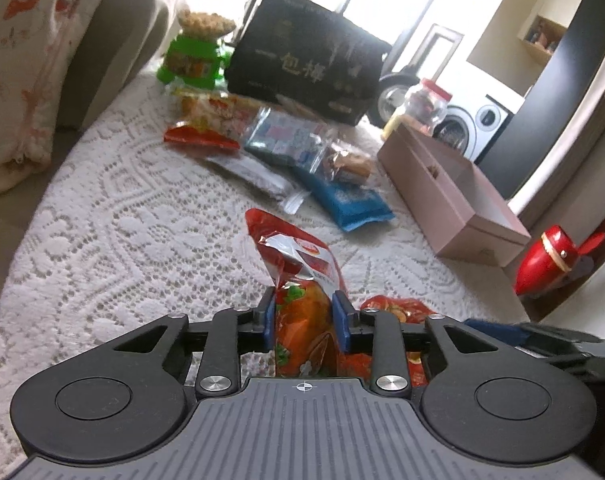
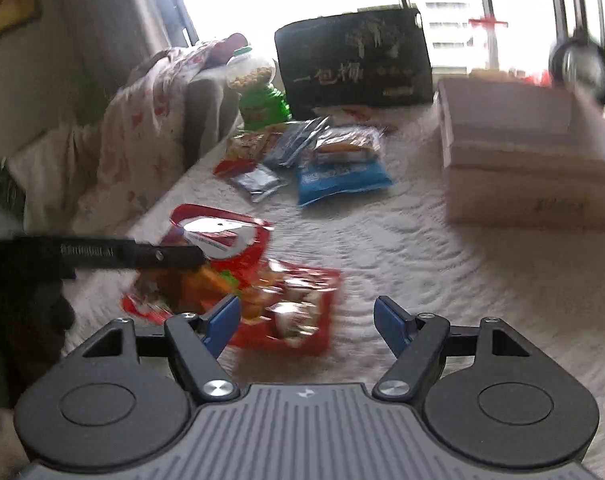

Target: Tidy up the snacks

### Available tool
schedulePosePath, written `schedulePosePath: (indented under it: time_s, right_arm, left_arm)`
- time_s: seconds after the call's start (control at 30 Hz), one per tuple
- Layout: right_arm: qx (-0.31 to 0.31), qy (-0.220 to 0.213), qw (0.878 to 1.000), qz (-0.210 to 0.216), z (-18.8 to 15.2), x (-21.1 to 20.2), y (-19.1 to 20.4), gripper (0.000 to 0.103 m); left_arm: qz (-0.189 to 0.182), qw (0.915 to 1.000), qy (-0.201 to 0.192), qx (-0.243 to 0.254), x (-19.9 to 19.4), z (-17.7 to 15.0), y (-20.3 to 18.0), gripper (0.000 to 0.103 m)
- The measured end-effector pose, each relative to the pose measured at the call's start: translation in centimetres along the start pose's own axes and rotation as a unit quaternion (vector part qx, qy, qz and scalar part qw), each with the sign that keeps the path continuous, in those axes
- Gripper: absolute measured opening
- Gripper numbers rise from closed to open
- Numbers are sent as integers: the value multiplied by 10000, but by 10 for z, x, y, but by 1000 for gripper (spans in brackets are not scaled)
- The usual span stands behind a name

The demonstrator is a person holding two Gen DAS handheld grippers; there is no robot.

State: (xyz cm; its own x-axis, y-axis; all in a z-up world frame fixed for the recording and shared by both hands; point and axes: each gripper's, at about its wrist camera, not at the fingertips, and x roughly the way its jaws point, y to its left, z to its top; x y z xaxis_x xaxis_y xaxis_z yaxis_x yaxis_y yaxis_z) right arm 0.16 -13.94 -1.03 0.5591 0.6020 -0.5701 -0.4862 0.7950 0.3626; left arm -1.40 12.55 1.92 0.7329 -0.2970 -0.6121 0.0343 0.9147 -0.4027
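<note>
My left gripper (image 1: 304, 312) is shut on a red and orange snack bag (image 1: 298, 264), its blue pads pressing both sides while the bag's top stands up ahead of them. In the right wrist view the same bag (image 2: 218, 236) hangs from the left gripper's black fingers (image 2: 158, 258). A second red snack bag (image 2: 298, 308) lies flat on the white lace cloth (image 2: 402, 248), just ahead of and partly between the blue pads of my right gripper (image 2: 306, 320). That gripper is open and touches nothing. This second bag (image 1: 394, 306) also shows beside my left fingers.
Farther back lies a pile of snacks: a blue bag (image 1: 350, 200), a silver packet (image 1: 254, 176), a clear candy bag (image 1: 286, 136). An open tan box (image 1: 454, 184) stands at the right. A green jar (image 1: 194, 56) and a black carton (image 1: 306, 60) stand behind. A sofa (image 1: 114, 40) runs along the left.
</note>
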Motion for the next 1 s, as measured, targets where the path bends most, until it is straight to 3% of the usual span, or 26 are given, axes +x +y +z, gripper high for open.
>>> schedulePosePath:
  time_s: [0.07,0.13,0.2,0.3,0.4,0.53,0.73,1.0]
  right_arm:
    - [194,114,9997,60,3,11,3,75]
    - [96,189,9996,-172,6,25,12,75]
    - [-332,156,9980,-515,6,35,25,75]
    - [-1262,239,9861,-1054,-2,46,49,75]
    - [-1591,175,9804,-1145,-8,43,55,73]
    - [-1498,130,9841,-941,-6,24,46,71]
    - [-1586,-199,9821,-992,0,-27,34,71]
    - [-1553,-622,9689,-1825,-3,-92,-7,71]
  left_arm:
    - [-13,10000,-58,-6,-5,-1,1,29]
    - [-23,10000,-85,-27,-10,-2,2,28]
    - [-38,9999,-103,-41,-13,-3,4,28]
    - [-71,9999,-110,-57,-17,-4,6,28]
    - [-127,9998,-127,-102,-20,-6,6,28]
    - [-284,9994,-144,-101,-25,-8,3,28]
    - [-693,9975,-104,39,-31,-9,-18,27]
    - [-1733,9842,160,342,-22,-2,-82,27]
